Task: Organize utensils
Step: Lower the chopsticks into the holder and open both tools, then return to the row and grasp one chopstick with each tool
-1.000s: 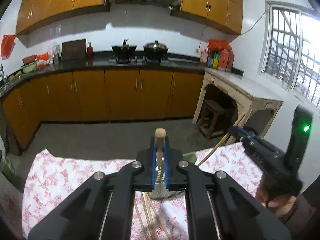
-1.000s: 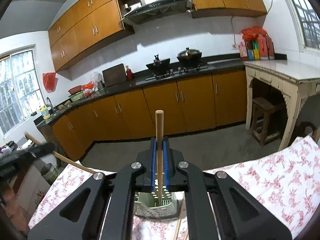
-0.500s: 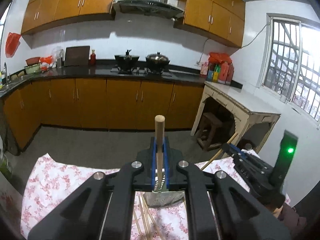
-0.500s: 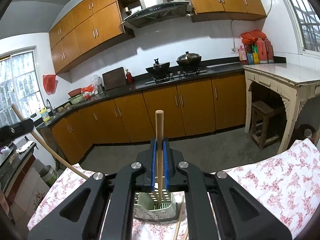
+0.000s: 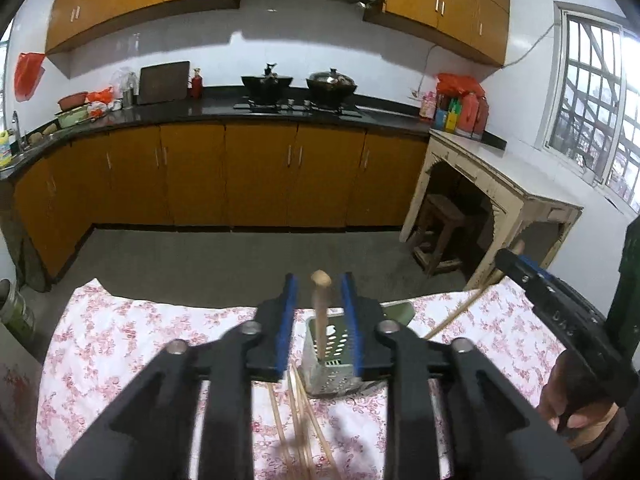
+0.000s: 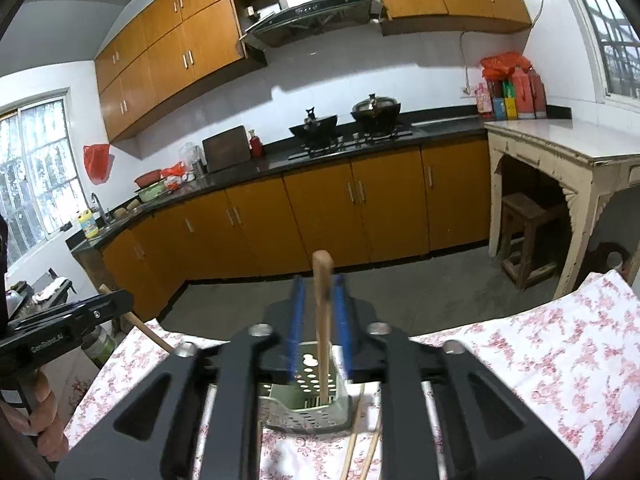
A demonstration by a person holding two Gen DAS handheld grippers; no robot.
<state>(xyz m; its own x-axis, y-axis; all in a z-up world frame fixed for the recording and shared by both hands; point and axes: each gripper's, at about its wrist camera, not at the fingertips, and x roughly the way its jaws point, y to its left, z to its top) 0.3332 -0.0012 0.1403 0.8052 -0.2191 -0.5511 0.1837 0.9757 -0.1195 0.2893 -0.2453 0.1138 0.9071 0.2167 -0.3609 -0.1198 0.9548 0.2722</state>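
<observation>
Both released: left gripper (image 5: 318, 322) and right gripper (image 6: 320, 330) flanking chopsticks standing in perforated holder (image 6: 316, 408). Loose chopsticks (image 5: 298, 420) more numerous in left view.

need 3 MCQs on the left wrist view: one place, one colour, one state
1. Where is the lower end of the round-tipped wooden stick?
A. on the floral cloth
B. inside the grey perforated plastic holder
C. on the stove

2. What colour are the pads of the left gripper?
A. blue
B. red
C. yellow

3. How do the left jaws stand?
A. shut on the stick
B. shut on nothing
C. open, clear of the stick

Answers:
1. B: the stick runs down through the holder's open top.
2. A: both strips lining the jaws are blue.
3. C: a gap shows on each side of the stick.
</observation>
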